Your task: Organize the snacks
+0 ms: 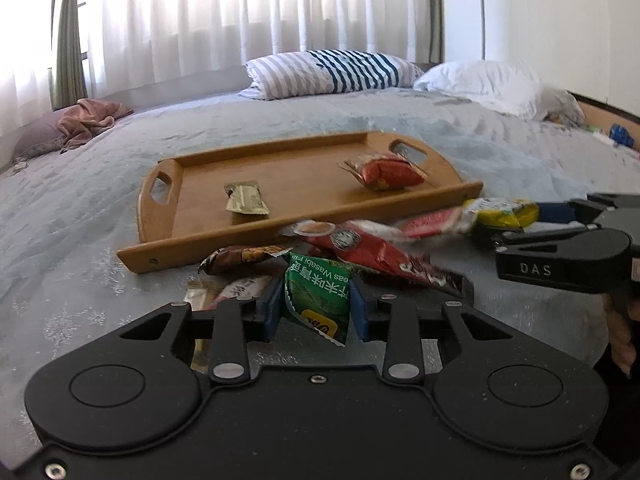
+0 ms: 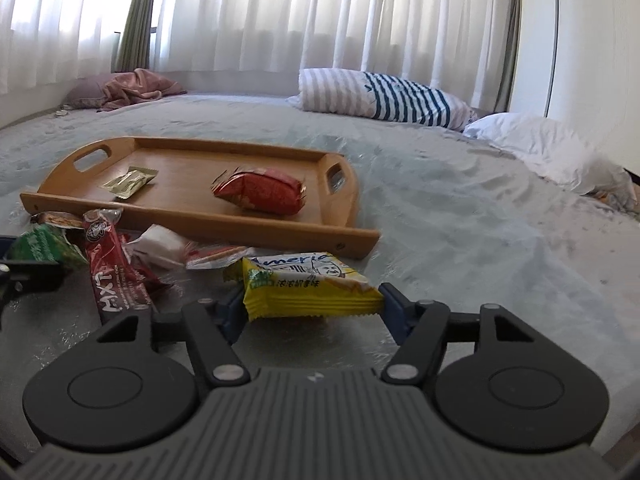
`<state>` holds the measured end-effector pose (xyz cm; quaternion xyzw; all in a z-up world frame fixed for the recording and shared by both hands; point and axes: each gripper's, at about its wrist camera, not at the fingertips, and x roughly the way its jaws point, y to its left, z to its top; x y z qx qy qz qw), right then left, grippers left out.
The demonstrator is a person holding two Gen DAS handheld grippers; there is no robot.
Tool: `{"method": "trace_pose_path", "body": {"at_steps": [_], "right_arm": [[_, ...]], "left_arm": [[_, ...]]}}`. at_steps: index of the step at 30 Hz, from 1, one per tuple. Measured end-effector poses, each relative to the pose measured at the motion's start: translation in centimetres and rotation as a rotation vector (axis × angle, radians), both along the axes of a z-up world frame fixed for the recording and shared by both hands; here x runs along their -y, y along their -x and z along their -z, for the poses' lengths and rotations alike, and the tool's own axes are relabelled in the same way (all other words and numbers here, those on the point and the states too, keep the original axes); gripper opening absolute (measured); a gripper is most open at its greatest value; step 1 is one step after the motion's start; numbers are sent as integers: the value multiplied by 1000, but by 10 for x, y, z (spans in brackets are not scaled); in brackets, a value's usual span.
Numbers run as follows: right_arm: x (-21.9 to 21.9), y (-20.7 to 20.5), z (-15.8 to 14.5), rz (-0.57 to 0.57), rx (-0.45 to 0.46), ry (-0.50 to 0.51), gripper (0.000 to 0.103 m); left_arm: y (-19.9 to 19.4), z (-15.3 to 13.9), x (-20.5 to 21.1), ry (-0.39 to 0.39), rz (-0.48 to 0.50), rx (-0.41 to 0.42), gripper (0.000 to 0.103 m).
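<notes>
Across the whole lower half of both views spreads a pale grey-blue bedspread [image 1: 360, 128], with white curtains [image 1: 240, 8] hanging behind it and a striped pillow [image 1: 332, 70] and a white pillow [image 1: 480, 80] lying at its far edge; a crumpled pink cloth [image 1: 92, 120] sits off in the far left corner. On the bedspread rests a wooden tray [image 1: 192, 236] with cut-out handles at both ends, and inside it lie a red snack pack [image 1: 388, 174] towards the right handle and a small olive-gold sachet [image 1: 244, 198] towards the left, well apart from each other. Just in front of the tray's near rail the loose snacks lie in a heap: a long red wrapper [image 1: 376, 254], a brown wrapper [image 1: 240, 256], a pale pink-and-cream packet [image 1: 236, 290] and a white-and-red packet [image 1: 436, 222], overlapping one another. The left gripper [image 1: 318, 310] pinches a green wasabi-pea packet [image 1: 316, 292] between its blue pads, the packet standing upright and crumpled at the near edge of the heap. The right gripper [image 2: 314, 312] has its jaws drawn in against the two ends of a yellow cracker packet [image 2: 308, 286], which lies flat and crosswise between the blue pads [image 2: 232, 312], beside the heap and in front of the tray's right corner.
</notes>
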<state>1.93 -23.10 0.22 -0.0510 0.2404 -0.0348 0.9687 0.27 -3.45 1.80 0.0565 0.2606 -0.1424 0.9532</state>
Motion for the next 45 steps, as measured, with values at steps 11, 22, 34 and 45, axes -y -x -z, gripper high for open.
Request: {"method": "trace_pose_path", "body": {"at_steps": [11, 22, 34, 45], "right_arm": [[19, -1, -17, 63, 48, -78, 55], [15, -1, -17, 52, 52, -96, 55], [16, 3, -21, 47, 68, -92, 55], [21, -14, -35, 29, 85, -139, 55]], "left_arm": [[1, -22, -13, 73, -13, 26, 32], [14, -41, -16, 76, -10, 90, 32], [7, -45, -22, 106, -35, 82, 32], [-21, -55, -29, 119, -72, 84, 32]]}}
